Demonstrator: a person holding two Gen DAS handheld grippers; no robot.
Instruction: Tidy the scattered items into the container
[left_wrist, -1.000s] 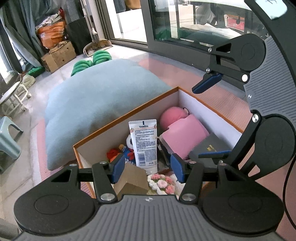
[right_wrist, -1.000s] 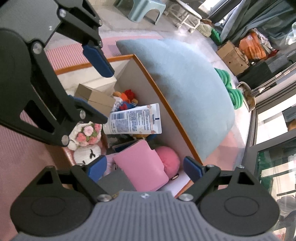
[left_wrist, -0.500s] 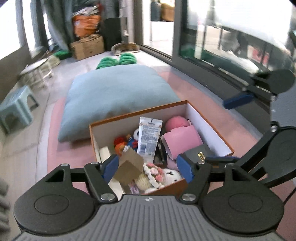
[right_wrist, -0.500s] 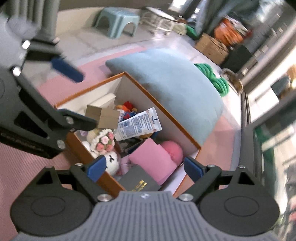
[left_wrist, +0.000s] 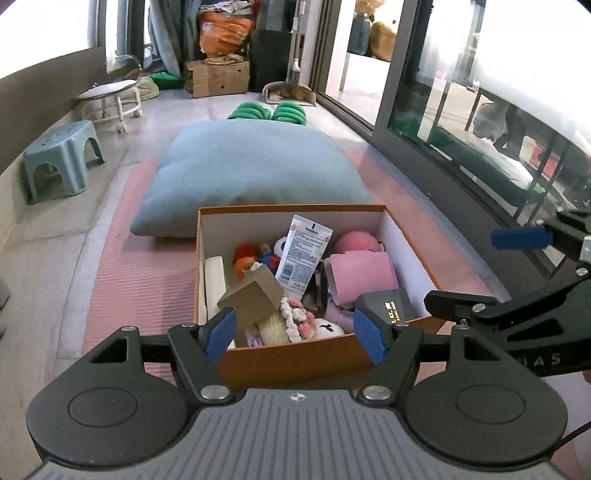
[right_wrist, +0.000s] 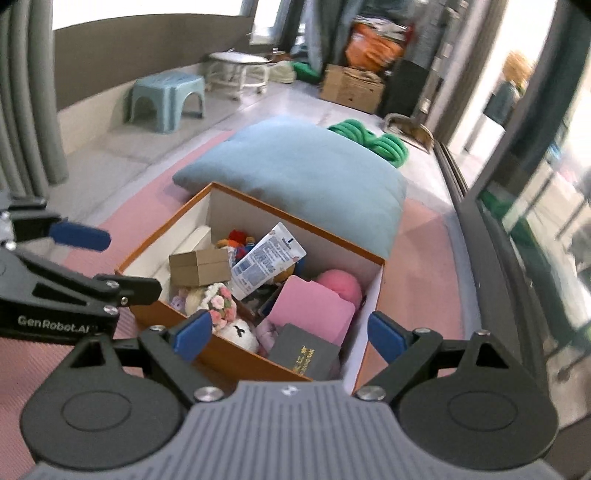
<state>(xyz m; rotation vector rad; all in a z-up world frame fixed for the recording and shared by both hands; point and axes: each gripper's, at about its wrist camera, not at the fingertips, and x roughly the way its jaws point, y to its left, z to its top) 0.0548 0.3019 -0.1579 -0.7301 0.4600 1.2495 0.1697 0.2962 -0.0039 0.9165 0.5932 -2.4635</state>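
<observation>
Here, one orange cardboard box (left_wrist: 295, 356) is sitting on the ribbed pink mat (left_wrist: 147, 273), holding one lotion tube (left_wrist: 303, 254), one small brown carton (left_wrist: 253, 298) and one pink pouch (left_wrist: 360, 274); left gripper (left_wrist: 295, 332) and right gripper (right_wrist: 290, 334) are hovering released, empty, on the near side.

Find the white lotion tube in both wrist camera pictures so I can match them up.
Left wrist: the lotion tube stands near picture centre, leaning in the back half of the box.
Right wrist: the tube lies slanted just left of centre, in the same box.
Shared landmark: the pink pouch, to the tube's right in both.
</observation>
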